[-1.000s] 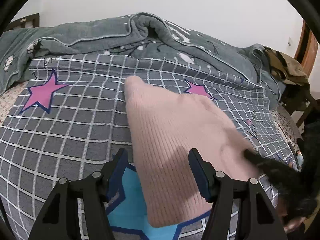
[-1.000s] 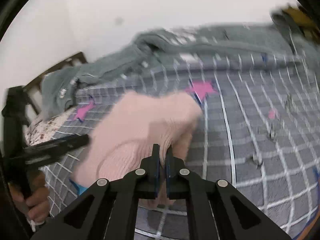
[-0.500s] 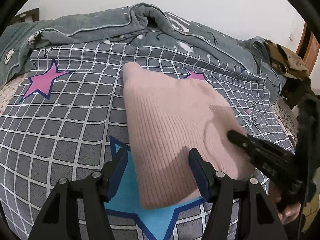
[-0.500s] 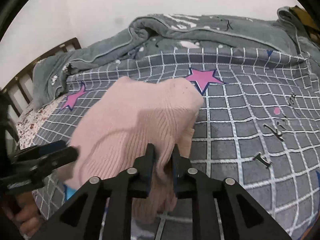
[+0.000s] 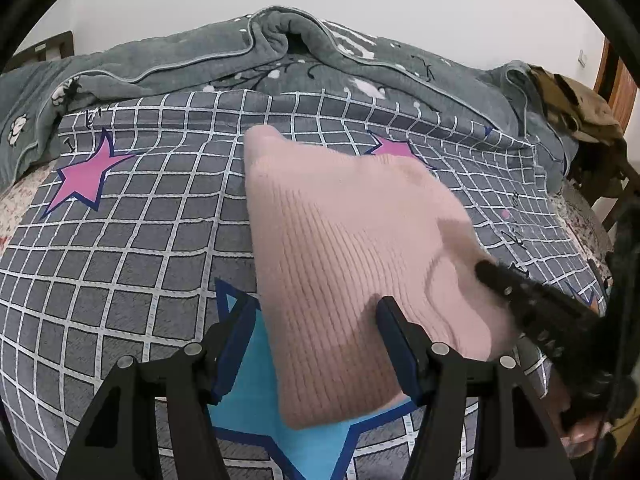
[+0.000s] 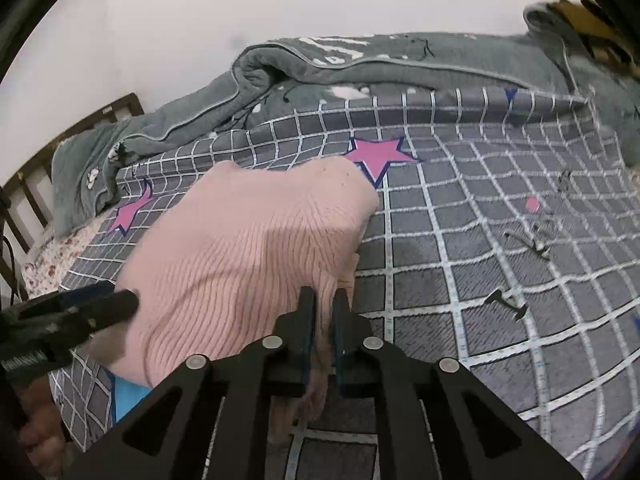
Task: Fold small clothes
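Nearly done: pink knit sweater [image 5: 352, 264] folded over in 1 compact block on the grid-patterned bedspread [image 5: 132, 240], right gripper [image 6: 324, 300] just closing, pinching its near edge, left gripper [image 5: 316, 320] half-open, holding nothing, final tidying left.

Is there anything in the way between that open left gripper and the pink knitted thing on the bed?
Nothing visible. The left gripper is open right over the near edge of the pink knit garment, with only the checked bedspread beneath. The right gripper already pinches the garment's other edge.
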`<act>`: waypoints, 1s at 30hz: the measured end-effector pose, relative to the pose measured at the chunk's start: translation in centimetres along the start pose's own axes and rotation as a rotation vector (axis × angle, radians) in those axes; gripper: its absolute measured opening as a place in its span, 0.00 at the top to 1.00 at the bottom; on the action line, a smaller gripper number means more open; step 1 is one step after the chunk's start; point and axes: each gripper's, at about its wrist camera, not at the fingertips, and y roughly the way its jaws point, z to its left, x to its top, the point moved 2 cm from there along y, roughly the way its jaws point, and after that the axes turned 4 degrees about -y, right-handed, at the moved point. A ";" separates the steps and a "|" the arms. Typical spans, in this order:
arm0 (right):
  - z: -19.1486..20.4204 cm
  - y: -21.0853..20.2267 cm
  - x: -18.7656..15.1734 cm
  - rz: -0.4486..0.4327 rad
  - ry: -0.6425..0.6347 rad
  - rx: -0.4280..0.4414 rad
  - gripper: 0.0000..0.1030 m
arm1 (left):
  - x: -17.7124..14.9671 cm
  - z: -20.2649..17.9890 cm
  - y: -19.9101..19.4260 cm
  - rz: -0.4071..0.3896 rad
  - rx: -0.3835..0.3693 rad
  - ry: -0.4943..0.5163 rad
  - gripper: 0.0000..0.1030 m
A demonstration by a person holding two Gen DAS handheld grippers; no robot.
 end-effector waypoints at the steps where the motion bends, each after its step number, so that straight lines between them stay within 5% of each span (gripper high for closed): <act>1: 0.1 -0.3 0.3 -0.010 -0.005 -0.004 0.89 | -0.1 0.1 0.0 -0.002 -0.002 -0.002 0.40; 18: -0.2 0.5 -0.7 0.002 -0.032 -0.049 0.88 | -2.1 0.8 -0.1 0.009 -0.032 0.019 0.38; 22: 0.4 -1.0 -1.2 -0.021 -0.039 -0.038 0.74 | -2.8 1.2 -0.5 0.019 -0.031 0.015 0.38; 30: 0.6 -3.4 -2.0 0.005 -0.040 -0.047 0.71 | -3.0 1.3 -3.1 0.015 -0.021 0.003 0.40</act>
